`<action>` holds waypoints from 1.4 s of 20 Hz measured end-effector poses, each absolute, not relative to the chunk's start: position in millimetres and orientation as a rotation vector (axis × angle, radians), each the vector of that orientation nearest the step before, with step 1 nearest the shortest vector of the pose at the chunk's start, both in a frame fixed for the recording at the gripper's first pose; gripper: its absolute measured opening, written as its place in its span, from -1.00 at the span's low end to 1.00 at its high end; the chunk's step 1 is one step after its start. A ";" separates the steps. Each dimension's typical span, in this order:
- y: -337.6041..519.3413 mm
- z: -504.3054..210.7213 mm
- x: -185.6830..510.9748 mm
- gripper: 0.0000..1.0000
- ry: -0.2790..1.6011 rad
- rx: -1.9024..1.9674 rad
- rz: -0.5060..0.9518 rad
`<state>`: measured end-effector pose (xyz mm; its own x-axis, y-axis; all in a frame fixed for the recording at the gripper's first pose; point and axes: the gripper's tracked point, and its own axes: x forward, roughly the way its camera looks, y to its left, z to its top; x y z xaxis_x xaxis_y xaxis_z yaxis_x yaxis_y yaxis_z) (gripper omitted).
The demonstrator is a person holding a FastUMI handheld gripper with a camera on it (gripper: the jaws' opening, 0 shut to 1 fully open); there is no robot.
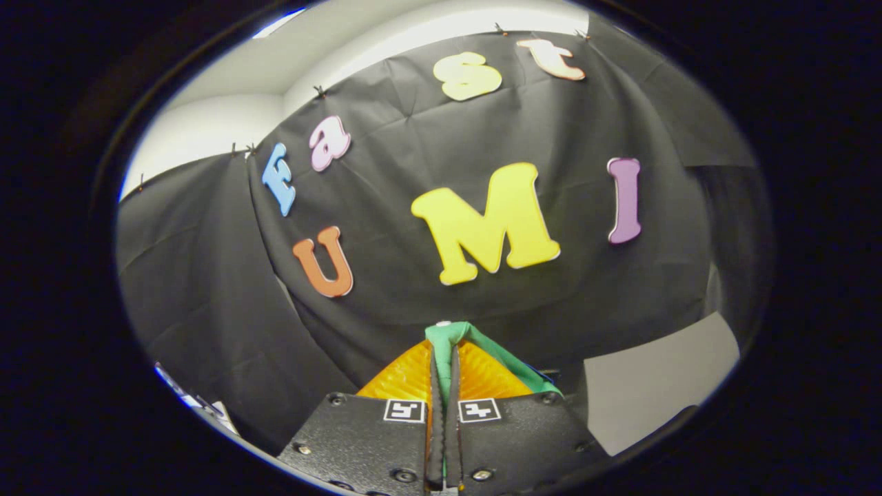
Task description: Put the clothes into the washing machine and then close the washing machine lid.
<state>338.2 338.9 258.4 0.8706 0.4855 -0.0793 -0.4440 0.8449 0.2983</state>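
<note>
While the gripper (pixel 444 358) points up at the black cloth wall (pixel 551 289), its fingers stand nearly closed, pinching a green cloth (pixel 448 337) between them. That cloth bunches over the fingertips at twelve o'clock and trails down toward four o'clock beside one finger (pixel 482 375). A pale panel (pixel 654 379) lies at three o'clock, well apart from it.

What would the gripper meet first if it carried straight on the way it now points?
Probably the black cloth wall ahead, though depth is unclear. The gripper is shut on a green cloth.
</note>
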 end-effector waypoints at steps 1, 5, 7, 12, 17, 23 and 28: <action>349.9 244.4 343.6 -0.90 0.178 0.266 0.495; 387.6 187.1 366.5 -0.91 0.274 0.258 0.503; 405.6 159.4 377.7 -0.90 0.319 0.254 0.503; 428.1 94.1 411.4 -0.90 0.409 0.253 0.459; 440.8 24.2 449.4 -0.90 0.470 0.223 0.383; 446.2 -73.1 471.8 -0.90 0.591 0.201 0.309; 444.3 -147.7 460.1 -0.90 0.756 0.177 0.247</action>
